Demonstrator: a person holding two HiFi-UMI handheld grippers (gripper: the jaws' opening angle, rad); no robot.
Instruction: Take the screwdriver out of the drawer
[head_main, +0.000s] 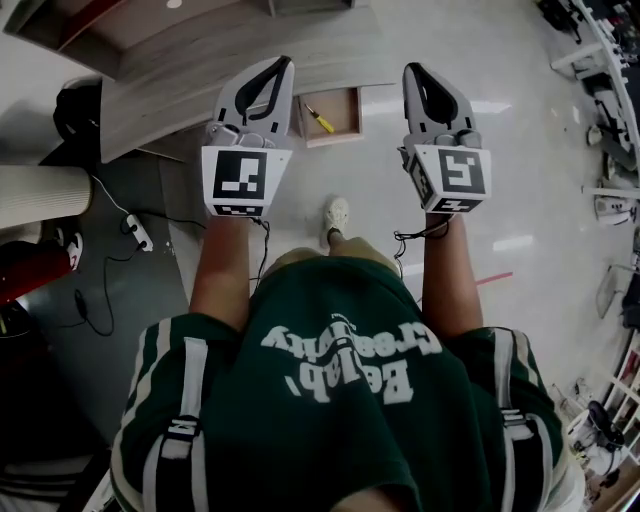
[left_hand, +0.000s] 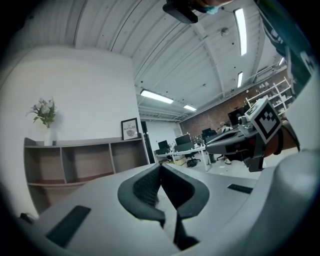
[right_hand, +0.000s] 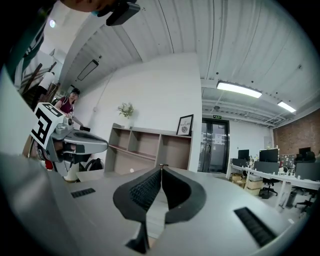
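A yellow-handled screwdriver (head_main: 319, 119) lies in an open wooden drawer (head_main: 343, 131) that sticks out from a pale wood desk (head_main: 180, 70), seen far ahead in the head view. My left gripper (head_main: 284, 63) and my right gripper (head_main: 409, 69) are held out level side by side, well short of the drawer. In the left gripper view the left gripper (left_hand: 160, 165) has its black pads meeting at the tips, with nothing between them. In the right gripper view the right gripper (right_hand: 161, 167) is likewise shut and empty. Neither gripper view shows the drawer.
A person's foot (head_main: 337, 216) is on the shiny floor below the drawer. Cables and a power strip (head_main: 139, 235) lie at the left. An open shelf unit (left_hand: 75, 160) stands by the white wall, with office desks (left_hand: 186, 150) farther back.
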